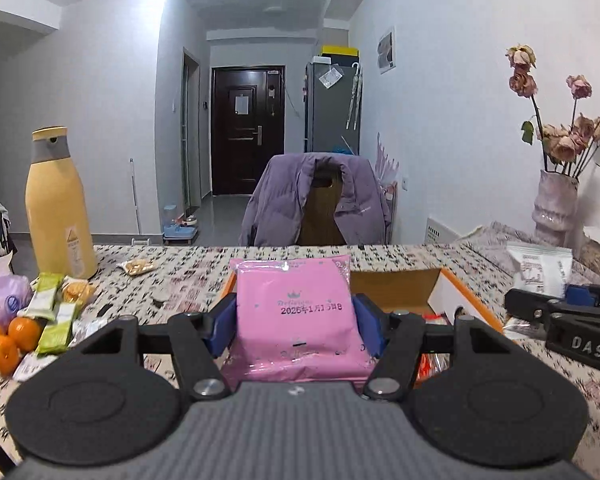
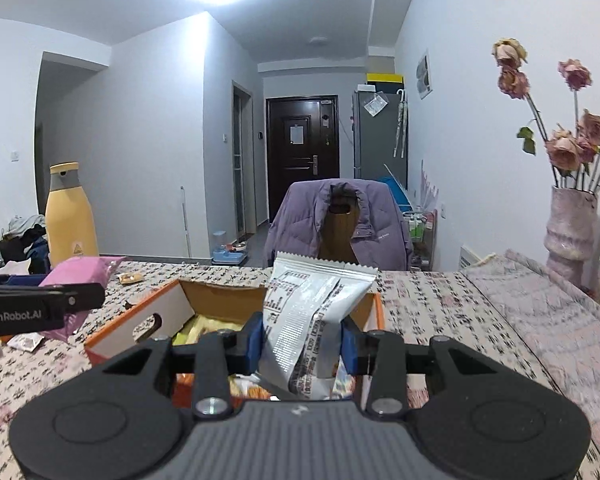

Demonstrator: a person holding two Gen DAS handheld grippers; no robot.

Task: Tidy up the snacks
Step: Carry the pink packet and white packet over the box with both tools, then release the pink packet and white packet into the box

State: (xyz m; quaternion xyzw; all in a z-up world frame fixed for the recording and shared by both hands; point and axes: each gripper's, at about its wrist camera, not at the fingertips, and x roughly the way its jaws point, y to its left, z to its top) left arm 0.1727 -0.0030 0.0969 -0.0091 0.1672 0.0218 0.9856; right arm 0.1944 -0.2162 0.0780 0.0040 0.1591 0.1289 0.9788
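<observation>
We take the cardboard box (image 2: 188,312) as our landmark; it sits open-topped on the patterned table (image 1: 204,276), orange along its edges, with packets already inside.

Left gripper (image 1: 294,326): its blue pads pinch a pink packet (image 1: 292,312) from both sides. The packet is lifted clear of the table, in front of the box's left end, dated print facing us.

Right gripper (image 2: 302,346): pressed onto a silver-white packet (image 2: 312,316), crumpled at the grip, its serrated top edge upright. It hangs above the box's open top, toward the right wall.

Left of the box we note loose snacks on the table: green bars (image 1: 46,300), a small clear bag of nuts (image 1: 137,267), and three oranges (image 1: 8,340). A tall yellow bottle (image 1: 58,204) stands behind them.

Right of the box, a pale vase (image 2: 568,232) of dried roses stands near the wall. Beyond the box, across the table, a chair carries a purple jacket (image 1: 316,200).
</observation>
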